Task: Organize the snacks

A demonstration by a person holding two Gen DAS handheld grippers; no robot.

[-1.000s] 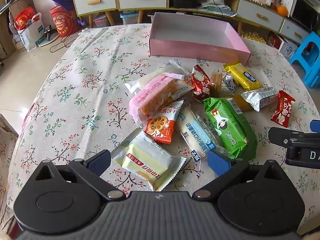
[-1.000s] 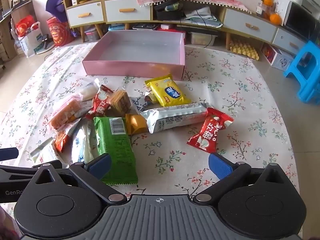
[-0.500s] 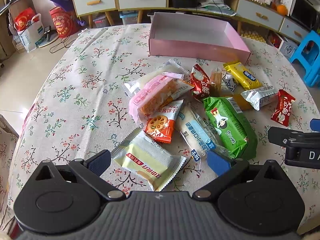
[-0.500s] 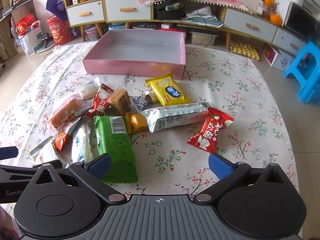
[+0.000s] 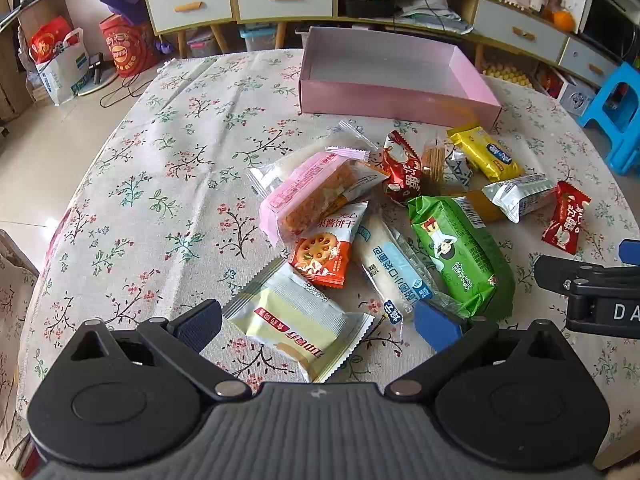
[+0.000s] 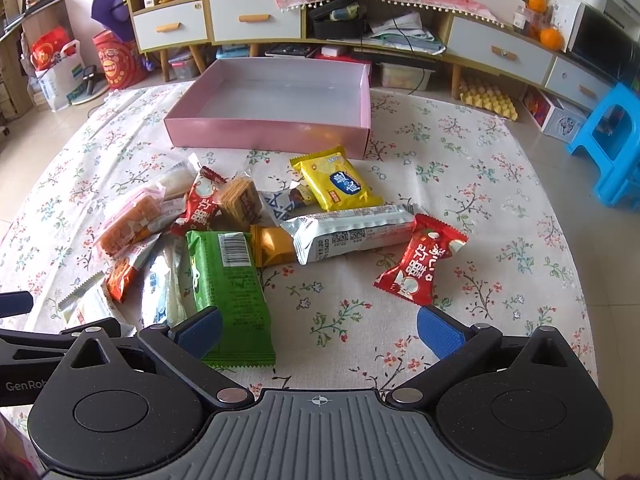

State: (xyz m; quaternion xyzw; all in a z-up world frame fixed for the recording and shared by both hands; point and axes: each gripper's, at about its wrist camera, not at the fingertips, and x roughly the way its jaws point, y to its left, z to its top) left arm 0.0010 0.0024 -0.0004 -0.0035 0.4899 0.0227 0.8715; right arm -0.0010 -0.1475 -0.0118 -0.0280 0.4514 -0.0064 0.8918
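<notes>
Snacks lie heaped mid-surface, none boxed. Left tongs (image 5: pixel 316 322) gape wide, empty, with the pale yellow packet (image 5: pixel 298 326) lying between their tips. Right tongs (image 6: pixel 318 330) equally wide, empty, one tip over the green packet (image 6: pixel 228 288). A red candy wrapper (image 6: pixel 420 266) lies apart to the right. Beyond the heap: silver bar (image 6: pixel 352 232), yellow pack (image 6: pixel 338 184), then the pink box (image 6: pixel 268 132) on the floral surface (image 6: pixel 460 160).

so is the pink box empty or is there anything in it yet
Empty. The pink box shows only its bare floor in both views; every snack, like the green packet, lies on the tablecloth outside it.
</notes>
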